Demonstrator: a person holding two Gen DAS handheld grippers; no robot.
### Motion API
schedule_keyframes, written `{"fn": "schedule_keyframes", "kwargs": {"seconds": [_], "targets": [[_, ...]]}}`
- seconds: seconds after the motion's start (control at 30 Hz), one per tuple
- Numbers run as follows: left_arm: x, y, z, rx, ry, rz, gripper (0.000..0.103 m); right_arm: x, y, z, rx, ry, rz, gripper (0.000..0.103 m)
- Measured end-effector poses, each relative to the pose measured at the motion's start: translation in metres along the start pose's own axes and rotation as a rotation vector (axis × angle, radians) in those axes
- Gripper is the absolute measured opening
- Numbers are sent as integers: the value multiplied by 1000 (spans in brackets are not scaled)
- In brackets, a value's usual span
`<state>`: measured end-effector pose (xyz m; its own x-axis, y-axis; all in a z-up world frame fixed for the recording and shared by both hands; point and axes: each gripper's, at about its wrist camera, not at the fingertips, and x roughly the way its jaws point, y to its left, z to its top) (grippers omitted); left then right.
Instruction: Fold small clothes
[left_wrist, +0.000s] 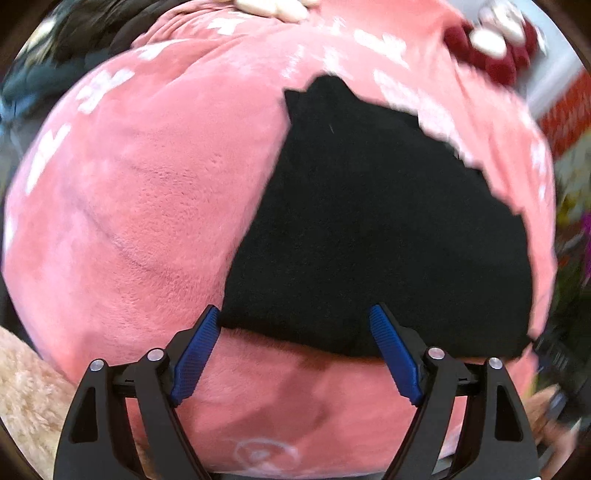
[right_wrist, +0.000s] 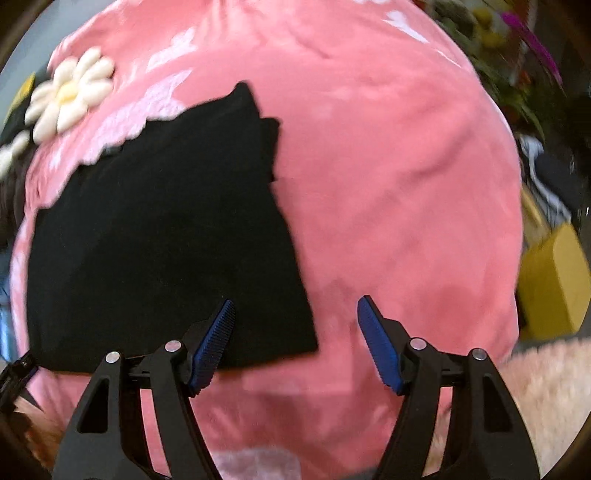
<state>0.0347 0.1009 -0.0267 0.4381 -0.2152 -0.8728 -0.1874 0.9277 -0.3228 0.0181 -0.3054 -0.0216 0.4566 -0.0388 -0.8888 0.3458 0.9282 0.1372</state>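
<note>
Black garment is lying flat on a pink blanket, partly folded by the look of it; L gripper and R gripper are both hovering open, holding nothing, at its near edge. Next move prob. calls for pinching near corners & folding away. Garment type, far edge w/ blur are hard to make out.

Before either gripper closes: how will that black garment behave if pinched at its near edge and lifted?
Probably floppy: the black garment lies flat and thin on the pink plush blanket, so it should drape rather than hold shape. Likely light. Its far edge looks layered, so folds may fall open. The fuzzy blanket may cling; a push could bunch it.
</note>
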Motion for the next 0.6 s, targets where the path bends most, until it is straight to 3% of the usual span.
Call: {"fn": "schedule_keyframes", "kwargs": {"seconds": [0.17,0.37,0.4,0.43,0.47,0.5,0.53,0.57,0.6], "targets": [[14,27,9,-199,46,-92,83,4,1,-8,5,29,8,72],[16,29,12,-226,13,-235,84,21,6,-7,44,66,120,72],[16,31,13,-240,13,-273,79,25,5,-7,64,78,144,72],[16,30,13,-241,17,-305,55,31,4,-7,88,97,173,72],[19,29,14,-222,37,-318,38,34,4,-7,100,106,183,73],[24,26,15,-198,66,-305,11,35,4,-6,96,100,183,66],[28,25,13,-183,81,-290,11,34,7,-3,79,94,192,56],[27,23,14,-172,74,-286,10,34,8,1,78,110,220,22],[25,19,15,-147,68,-285,8,32,8,5,94,132,256,11]]}}
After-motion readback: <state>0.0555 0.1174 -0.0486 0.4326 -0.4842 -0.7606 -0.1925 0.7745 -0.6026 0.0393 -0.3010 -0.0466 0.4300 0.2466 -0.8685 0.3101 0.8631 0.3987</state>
